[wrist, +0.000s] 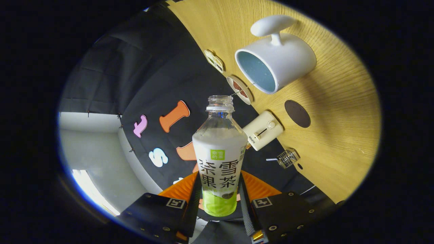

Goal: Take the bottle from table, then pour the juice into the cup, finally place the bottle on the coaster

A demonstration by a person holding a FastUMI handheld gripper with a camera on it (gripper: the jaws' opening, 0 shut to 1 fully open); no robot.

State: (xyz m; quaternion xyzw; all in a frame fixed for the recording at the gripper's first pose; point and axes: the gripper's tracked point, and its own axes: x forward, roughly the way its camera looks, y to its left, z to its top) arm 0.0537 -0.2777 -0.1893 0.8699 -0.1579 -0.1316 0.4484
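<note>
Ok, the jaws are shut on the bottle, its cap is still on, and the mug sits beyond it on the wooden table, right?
Not quite: the bottle is uncapped, its neck open in the gripper view. The rest holds: the jaws are shut on it and the mug sits beyond on the wooden table.

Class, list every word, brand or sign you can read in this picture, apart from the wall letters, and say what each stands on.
"SUPOR": on the cream appliance on the table.
Bottle, pressed between both fingers of the claw: the label bears large characters, left unquoted here; its fine print is too small to read.
Claw: square coded markers, no words.
Cup and coaster: no text.
</note>
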